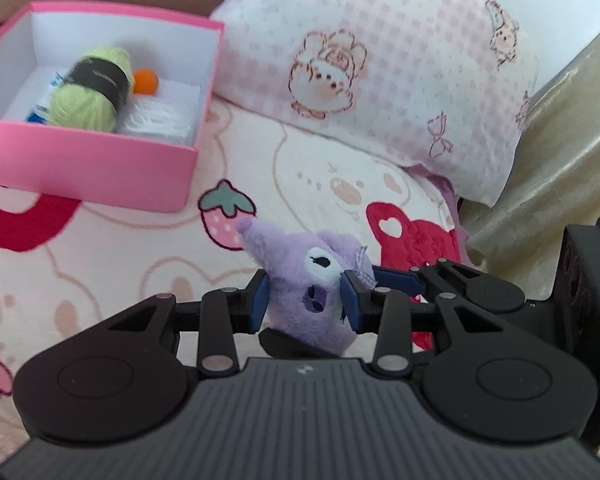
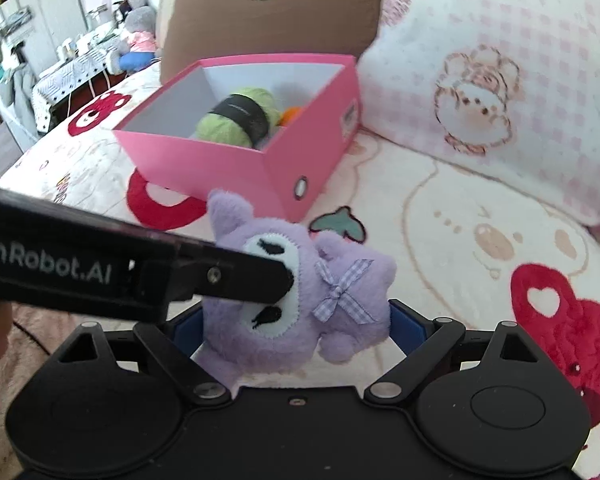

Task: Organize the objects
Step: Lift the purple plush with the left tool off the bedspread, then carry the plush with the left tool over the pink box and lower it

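Note:
A purple plush toy (image 1: pixel 304 280) with a gingham bow sits between the blue pads of my left gripper (image 1: pixel 306 300), which is shut on it above the bed. In the right wrist view the same toy (image 2: pixel 340 312) lies between my right gripper's (image 2: pixel 296 328) wide-spread fingers, and the left gripper's black finger (image 2: pixel 236 280) crosses its face. The right gripper is open around the toy. A pink box (image 1: pixel 100 168) stands to the upper left, holding green yarn (image 1: pixel 92 92), an orange ball (image 1: pixel 146 80) and white yarn (image 1: pixel 160 120). The box also shows in the right wrist view (image 2: pixel 236 164).
A pink checked pillow (image 1: pixel 380 72) lies behind the toy on a cartoon bear blanket (image 1: pixel 120 264). A brown cushion (image 2: pixel 268 20) stands behind the box. A glossy beige headboard (image 1: pixel 560 152) is at the right. A room with shelves and a table (image 2: pixel 60 68) lies beyond the bed's left edge.

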Demonstrator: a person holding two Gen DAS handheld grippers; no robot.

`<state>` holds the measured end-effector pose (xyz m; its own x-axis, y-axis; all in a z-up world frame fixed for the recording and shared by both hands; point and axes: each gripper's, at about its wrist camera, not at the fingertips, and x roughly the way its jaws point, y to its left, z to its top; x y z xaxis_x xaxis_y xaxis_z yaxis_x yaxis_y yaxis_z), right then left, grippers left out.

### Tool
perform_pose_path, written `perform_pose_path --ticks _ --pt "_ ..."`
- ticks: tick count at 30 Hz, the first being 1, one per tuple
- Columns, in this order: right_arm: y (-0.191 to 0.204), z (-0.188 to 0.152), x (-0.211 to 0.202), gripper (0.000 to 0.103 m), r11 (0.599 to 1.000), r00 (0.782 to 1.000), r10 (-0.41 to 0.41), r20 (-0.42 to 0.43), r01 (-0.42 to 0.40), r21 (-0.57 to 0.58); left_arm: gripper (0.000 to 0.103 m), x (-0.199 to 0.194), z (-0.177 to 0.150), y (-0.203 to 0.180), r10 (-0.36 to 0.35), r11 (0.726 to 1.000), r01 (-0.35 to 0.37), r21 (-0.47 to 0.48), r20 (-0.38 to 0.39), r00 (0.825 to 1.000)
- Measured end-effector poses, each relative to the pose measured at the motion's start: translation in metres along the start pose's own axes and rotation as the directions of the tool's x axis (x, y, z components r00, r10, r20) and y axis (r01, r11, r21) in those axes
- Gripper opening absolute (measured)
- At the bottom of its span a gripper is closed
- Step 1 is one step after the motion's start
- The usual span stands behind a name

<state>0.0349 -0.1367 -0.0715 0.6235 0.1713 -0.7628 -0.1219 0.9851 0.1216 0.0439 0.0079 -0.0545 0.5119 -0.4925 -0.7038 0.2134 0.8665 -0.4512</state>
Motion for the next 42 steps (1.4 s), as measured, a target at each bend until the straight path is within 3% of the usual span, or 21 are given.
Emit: perform_pose_path --ticks 13,23,33,38,42 --pt "0.047 0.025 -0.027 0.093 0.997 0.997 0.04 0.065 -0.035 -0.072 0.04 -0.059 0.013 0.01 0.047 0.999 -0.047 -0.006 0.079 0.996" --pt "0.076 0.058 -0.021 0.093 0.991 0.993 0.077 0.087 -0.067 -0.12 0.041 -0.086 0.034 0.042 0.08 0.995 -0.072 -0.068 0.128 0.989" --pt "0.106 0.106 0.007 0.092 0.98 0.984 0.123 0.127 -0.101 -0.171 0.044 -0.102 0.071 0.079 0.159 0.985 -0.143 -0.093 0.201 0.966" --pt "0.107 0.13 0.028 0.09 0.978 0.978 0.132 0.161 -0.102 -0.183 0.045 -0.086 0.101 0.087 0.243 0.97 -0.238 -0.049 0.227 0.943" --pt "0.109 0.151 0.046 0.09 0.977 0.978 0.113 0.176 -0.077 -0.199 0.046 -0.075 0.125 0.098 0.26 0.965 -0.249 -0.077 0.224 0.939"
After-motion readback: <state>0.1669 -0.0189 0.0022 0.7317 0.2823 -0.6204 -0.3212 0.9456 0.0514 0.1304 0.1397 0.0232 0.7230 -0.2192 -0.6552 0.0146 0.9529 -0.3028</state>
